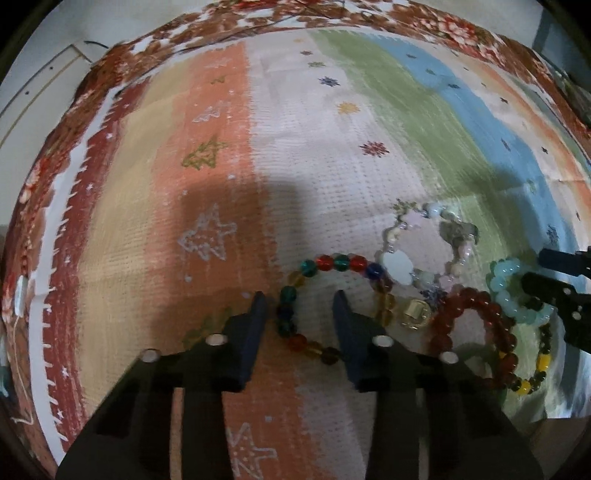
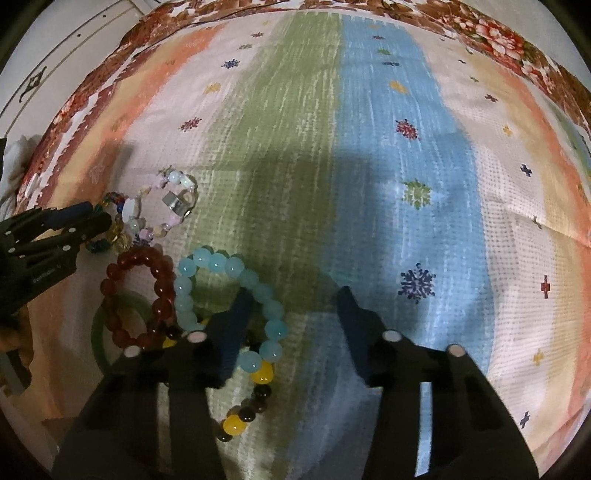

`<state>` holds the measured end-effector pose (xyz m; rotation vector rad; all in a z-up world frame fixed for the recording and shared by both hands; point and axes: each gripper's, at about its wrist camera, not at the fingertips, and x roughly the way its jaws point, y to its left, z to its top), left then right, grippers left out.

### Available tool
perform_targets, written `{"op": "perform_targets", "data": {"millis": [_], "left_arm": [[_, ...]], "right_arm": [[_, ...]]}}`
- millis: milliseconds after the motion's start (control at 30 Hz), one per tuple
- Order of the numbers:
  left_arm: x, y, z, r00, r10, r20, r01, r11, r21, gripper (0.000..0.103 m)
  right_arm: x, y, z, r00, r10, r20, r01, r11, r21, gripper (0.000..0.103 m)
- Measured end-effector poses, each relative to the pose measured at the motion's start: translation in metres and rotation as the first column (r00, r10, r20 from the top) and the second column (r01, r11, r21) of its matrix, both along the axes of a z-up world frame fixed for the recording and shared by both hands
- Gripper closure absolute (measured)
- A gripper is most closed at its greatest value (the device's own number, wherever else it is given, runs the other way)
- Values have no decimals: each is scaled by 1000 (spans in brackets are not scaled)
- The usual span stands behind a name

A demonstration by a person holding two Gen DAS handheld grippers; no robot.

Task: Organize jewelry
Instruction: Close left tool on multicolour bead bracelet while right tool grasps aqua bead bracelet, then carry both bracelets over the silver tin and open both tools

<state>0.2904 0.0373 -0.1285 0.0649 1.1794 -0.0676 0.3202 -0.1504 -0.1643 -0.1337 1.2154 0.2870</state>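
Several bead bracelets lie bunched on a striped cloth [image 1: 295, 184]. My left gripper [image 1: 300, 299] is open, its jaws astride the near left arc of a multicoloured glass-bead bracelet [image 1: 332, 263]. Beside that lie a pastel star-bead bracelet [image 1: 397, 266], a gold ring [image 1: 415, 314], a dark red bracelet [image 1: 476, 299] and a pale blue bracelet [image 1: 504, 284]. My right gripper [image 2: 293, 295] is open; its left finger [image 2: 236, 314] rests over the pale blue bracelet [image 2: 221, 264], above a yellow-and-black bracelet [image 2: 258, 380]. The red bracelet [image 2: 162, 284] overlaps a green bangle [image 2: 98, 328].
The cloth [image 2: 369, 147] has orange, white, green and blue stripes with small stars and covers a floral-edged surface [image 1: 443, 26]. The pastel bracelet with a silver ring [image 2: 173, 201] lies far left in the right wrist view, next to the other gripper [image 2: 55, 236].
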Motion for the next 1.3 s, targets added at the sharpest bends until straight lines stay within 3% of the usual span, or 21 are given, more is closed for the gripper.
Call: {"op": "perform_targets", "data": {"millis": [67, 100, 133, 367, 867, 1300], "left_arm": [[-1, -4, 0, 1000, -14, -2, 14, 1000, 7, 85], [-2, -6, 0, 1000, -18, -2, 18, 1000, 13, 93], [-2, -6, -1, 1000, -19, -3, 19, 1000, 18, 94], [-4, -2, 9, 1000, -1, -7, 1, 999, -37, 94], [-36, -14, 71, 994, -27, 109, 42, 990, -137, 94], [-78, -16, 113, 982, -26, 188, 64, 977, -201, 94]], "right_arm": [[-1, -1, 0, 1000, 2, -6, -2, 1000, 5, 69], [-1, -1, 0, 1000, 2, -10, -2, 1000, 10, 78], [-1, -1, -1, 1000, 4, -17, -4, 1000, 16, 88], [-7, 4, 6, 1000, 27, -5, -27, 999, 37, 90], [-47, 25, 73, 986, 87, 143, -102, 990, 100, 90], [-96, 13, 117, 970, 77, 230, -116, 980, 162, 90]]}}
